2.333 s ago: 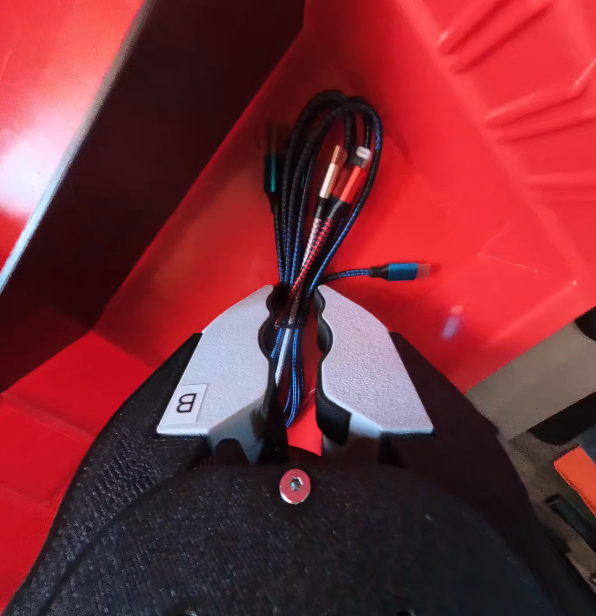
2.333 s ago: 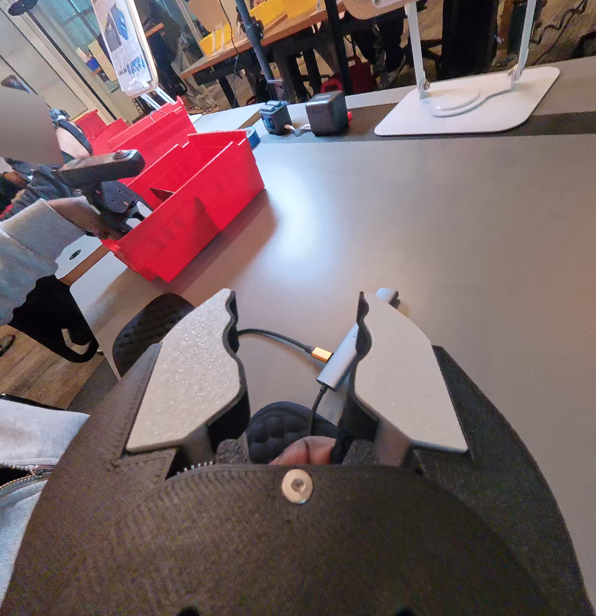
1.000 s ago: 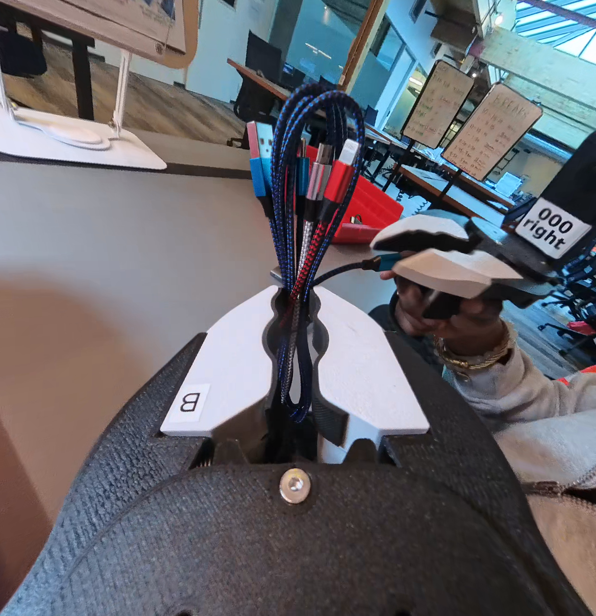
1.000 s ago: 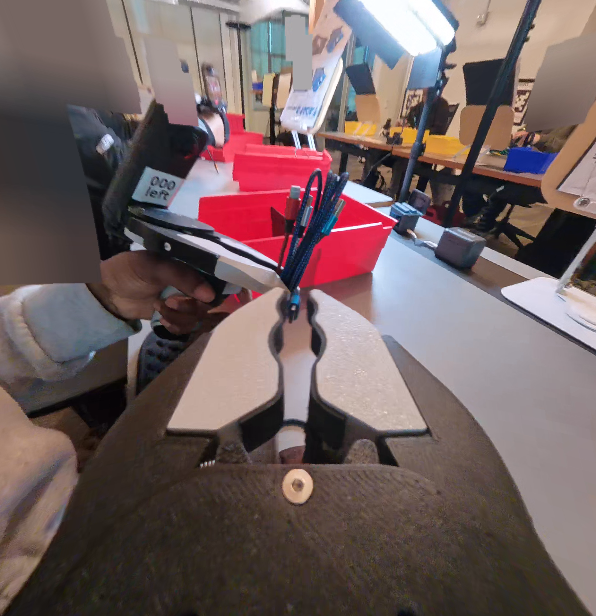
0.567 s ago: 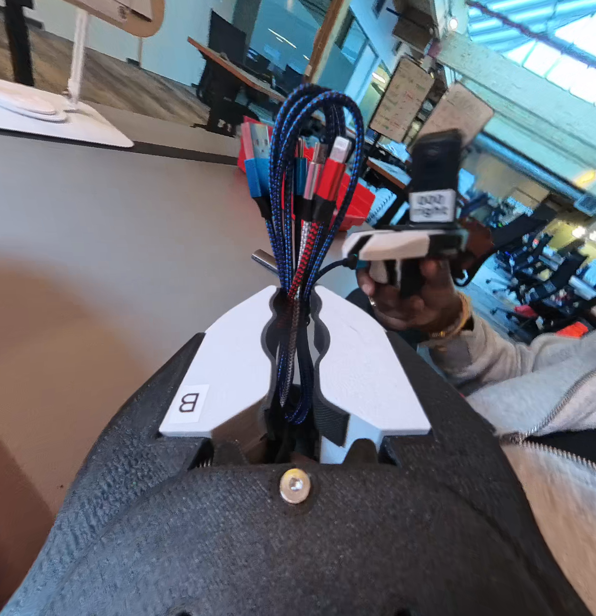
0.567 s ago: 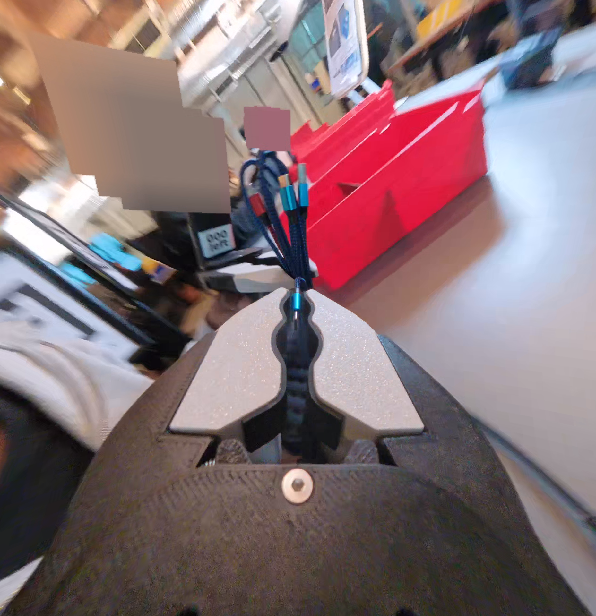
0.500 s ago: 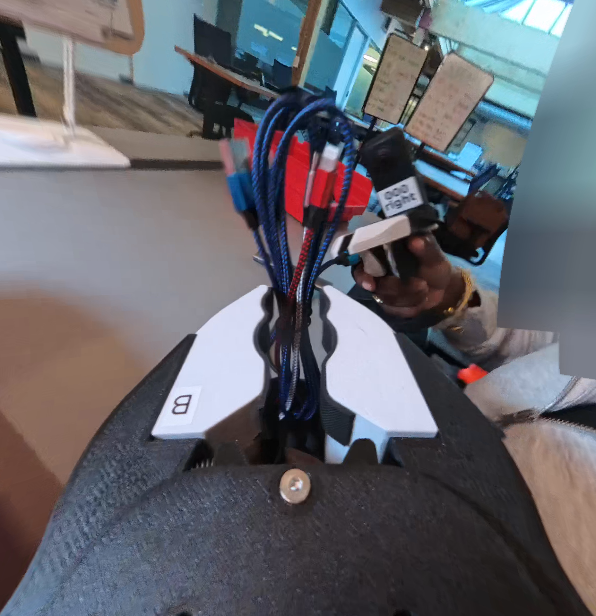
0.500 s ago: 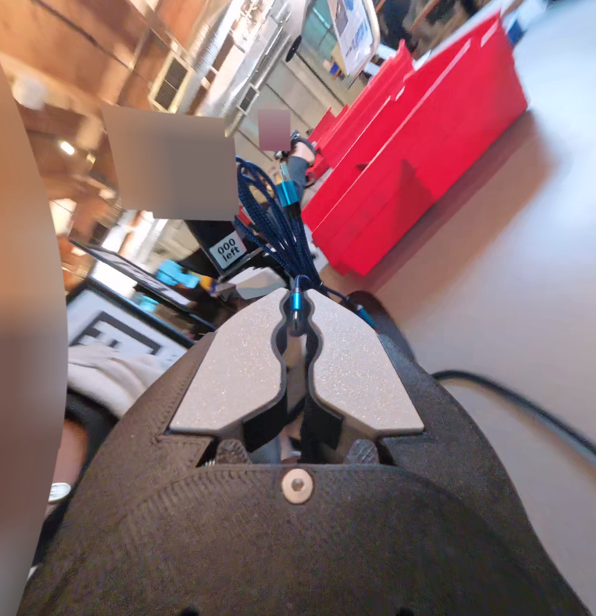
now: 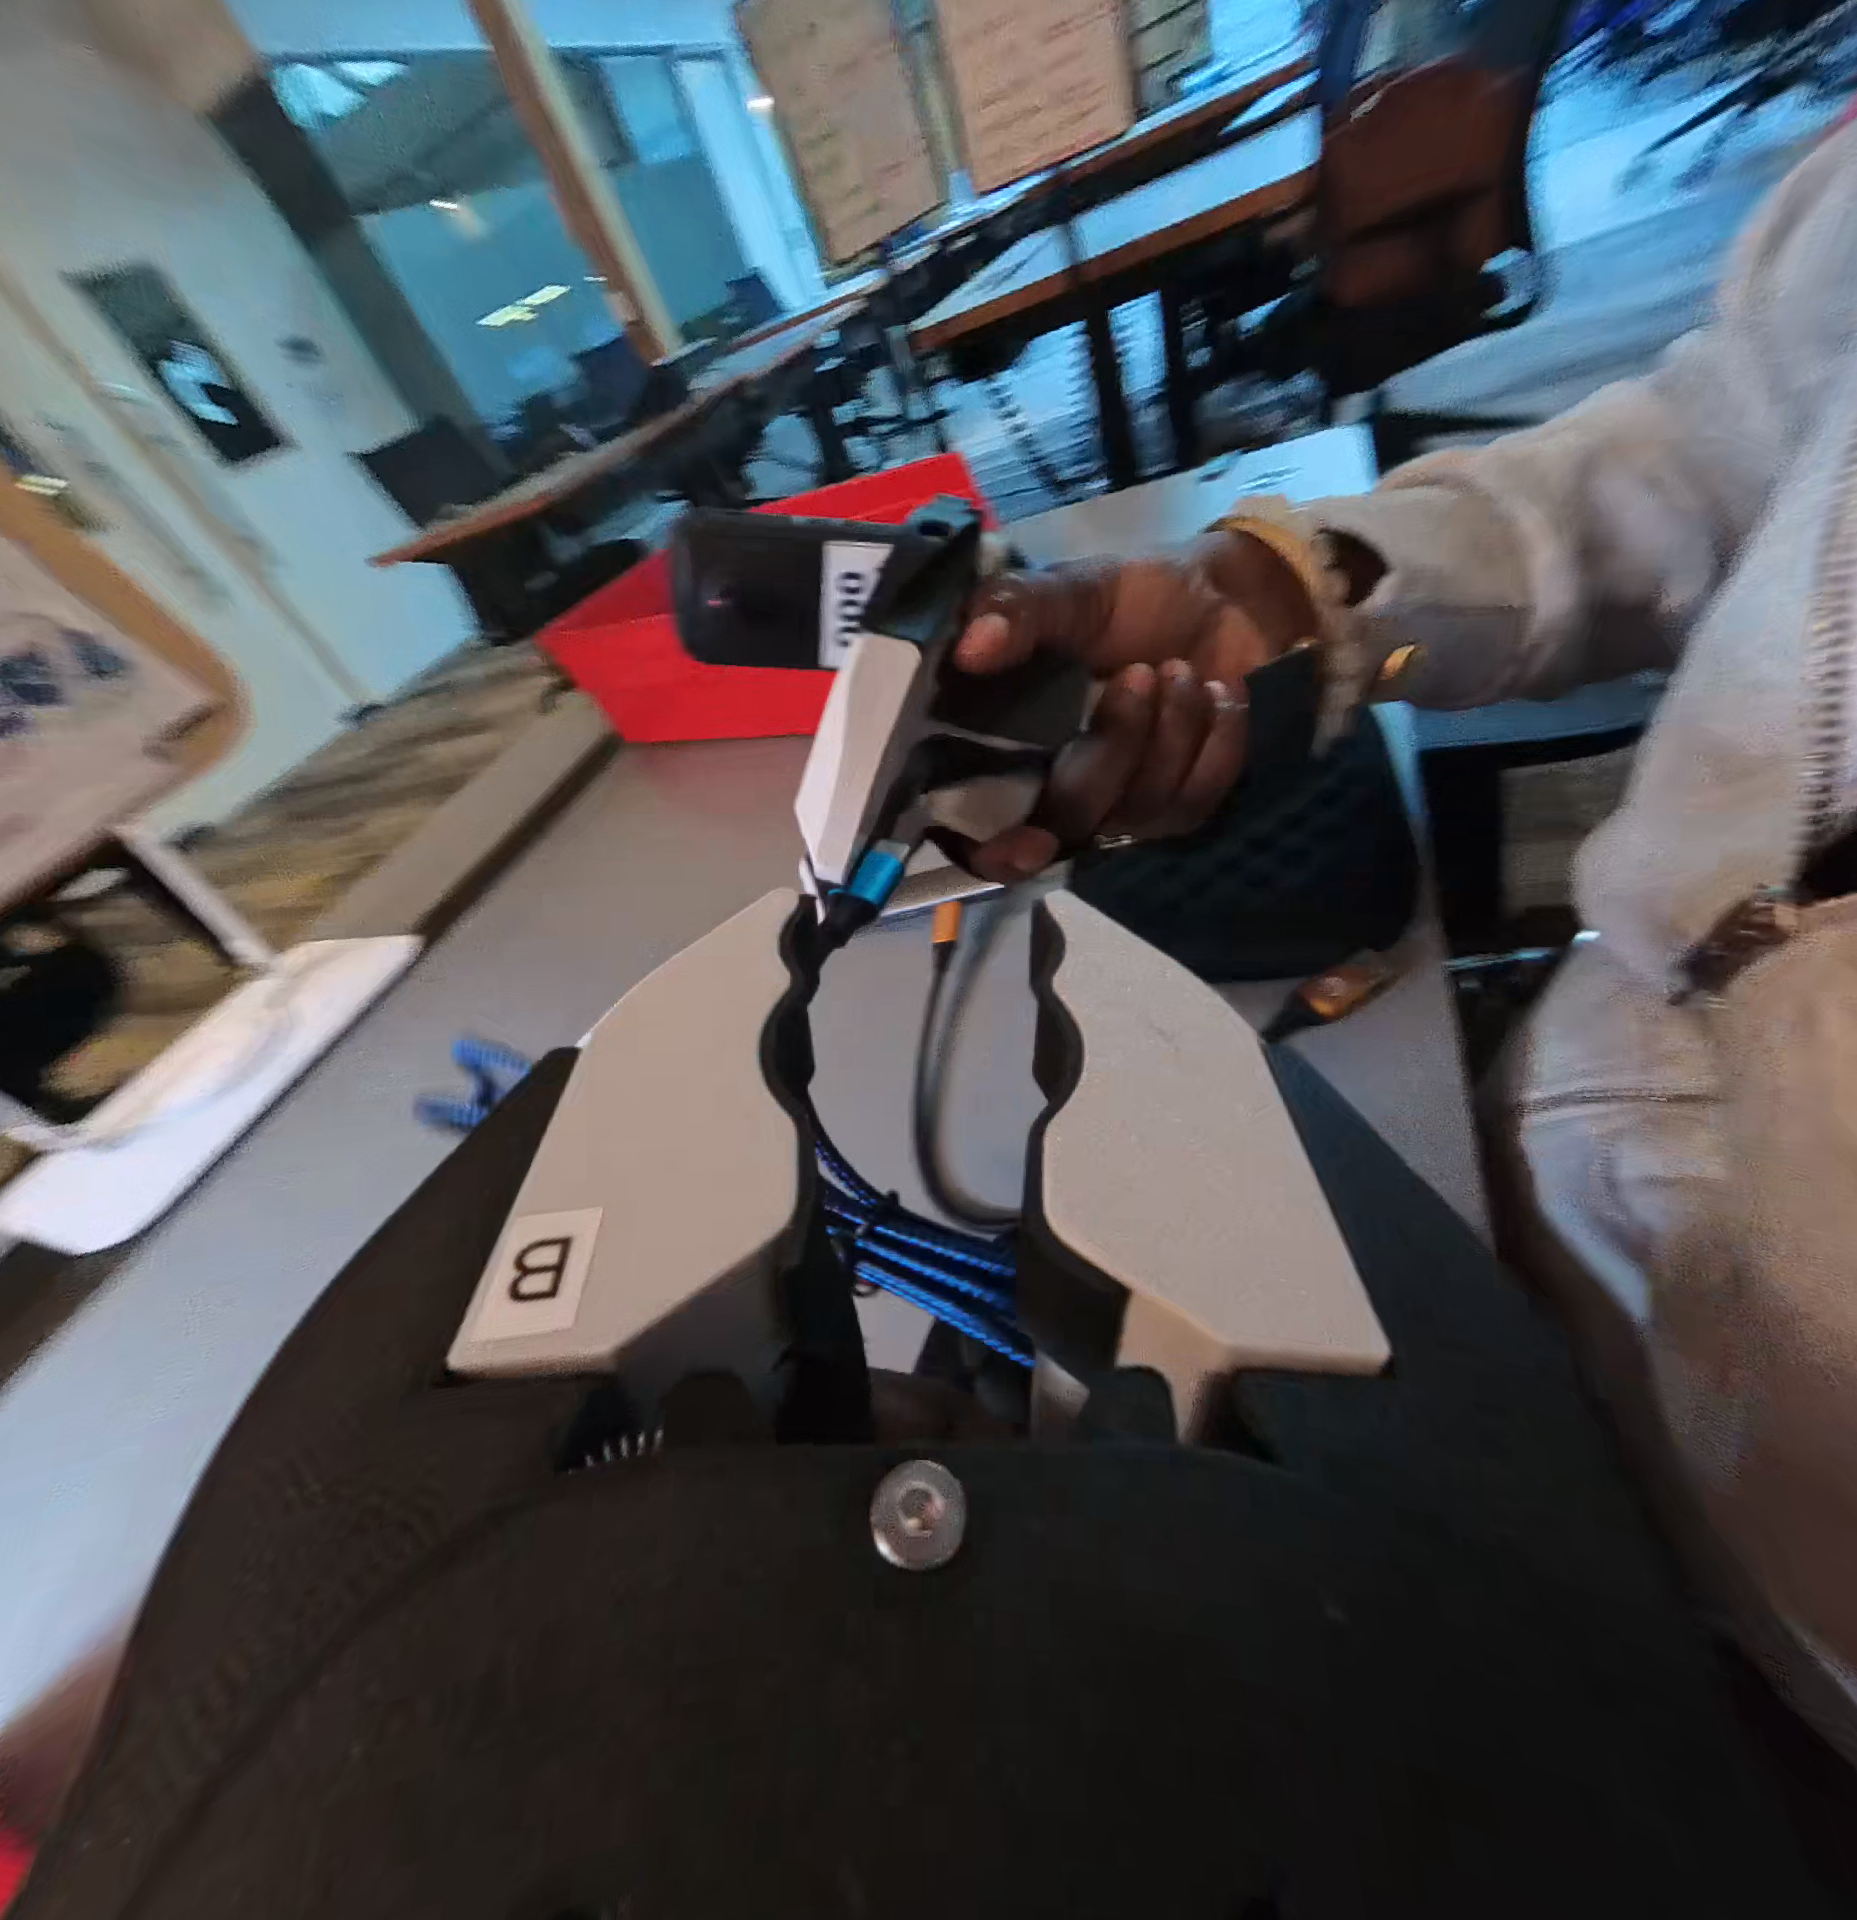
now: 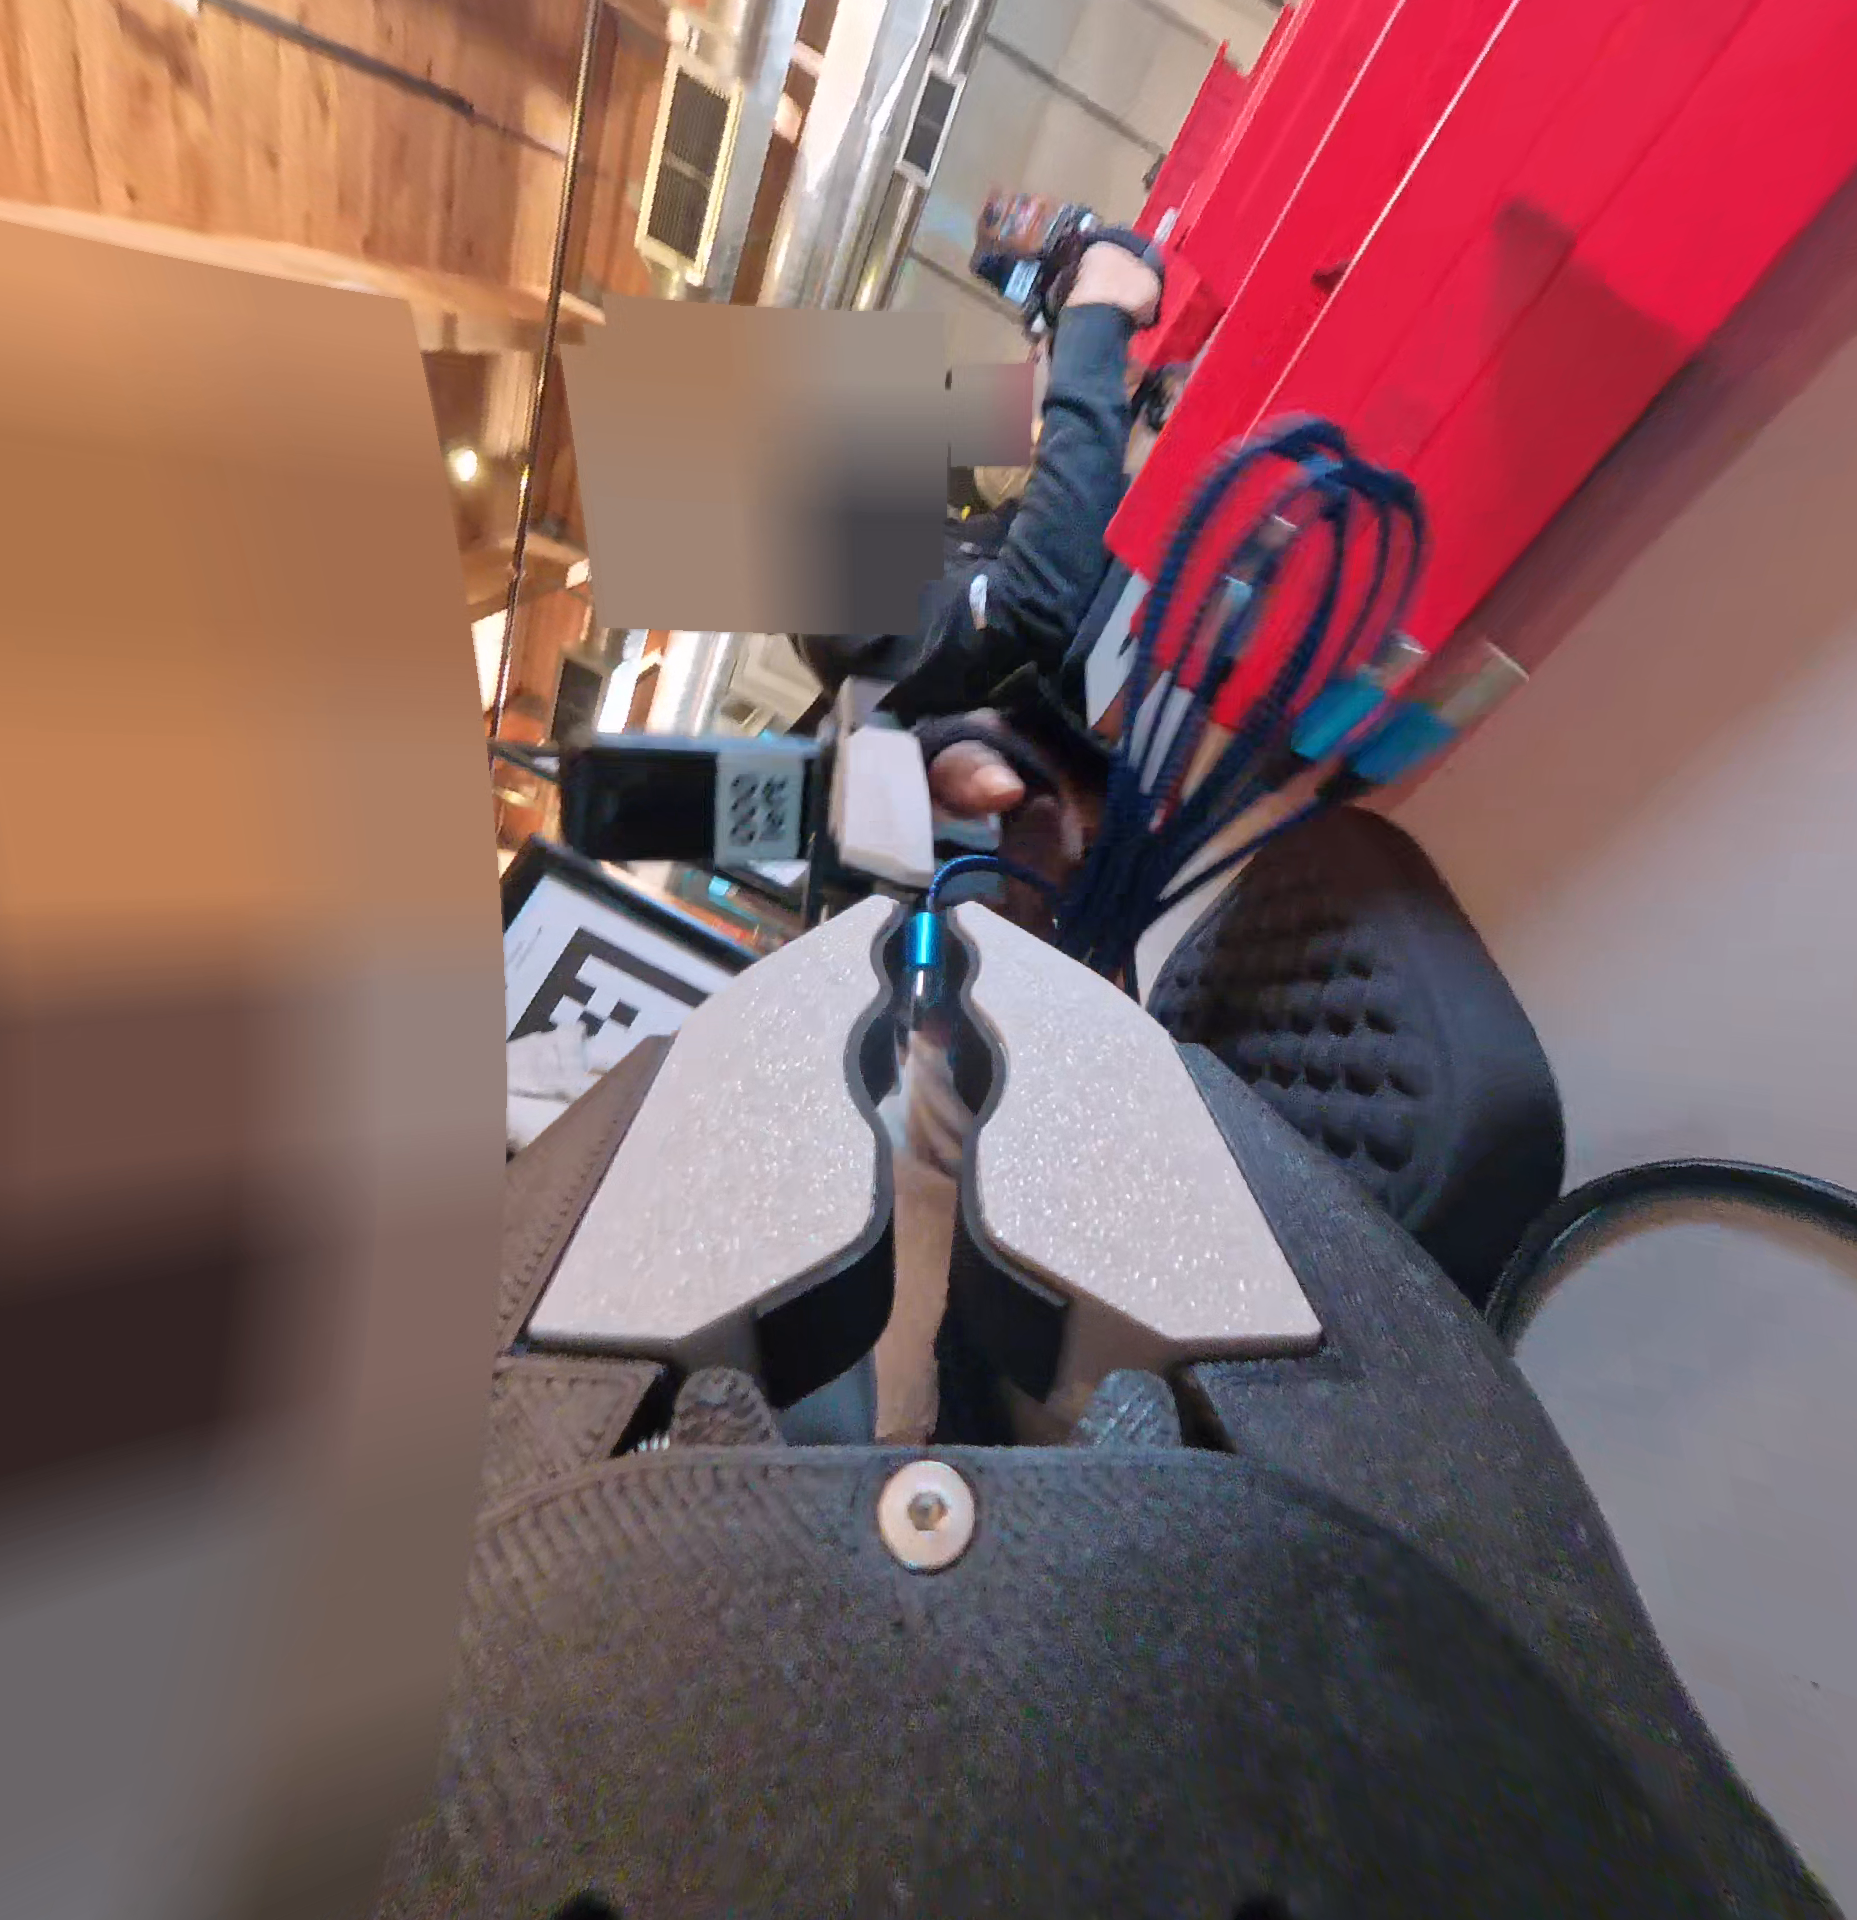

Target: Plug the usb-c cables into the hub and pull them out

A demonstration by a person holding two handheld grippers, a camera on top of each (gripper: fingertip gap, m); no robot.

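My right gripper [image 10: 922, 920] is shut on the blue USB-C plug [image 10: 921, 948] of a bundle of blue braided cables [image 10: 1267, 665]. The bundle's loops and other plugs hang beside it in front of the red bins. In the left wrist view the right gripper [image 9: 851, 831] holds that plug [image 9: 875, 875] just above my left gripper [image 9: 913, 914]. The left jaws stand apart, with the blue cables [image 9: 924, 1268] lying loose between them near the base. The grey hub [image 9: 955, 885] lies on the table beyond, with an orange plug [image 9: 945, 921] and a grey cable in it.
A red bin [image 9: 695, 665] stands at the table's far side, and red bins [image 10: 1526, 312] fill the right wrist view's top right. A black mesh chair back [image 10: 1319, 1029] is at the table edge. A white lamp base [image 9: 176, 1081] sits left. Another person holding a device is behind. Left and right tips are no more than a few centimetres apart.
My left gripper has opened and let go of the cable bundle, which now hangs from the plug in my right gripper. The right gripper has tilted and come close over the left fingertips.
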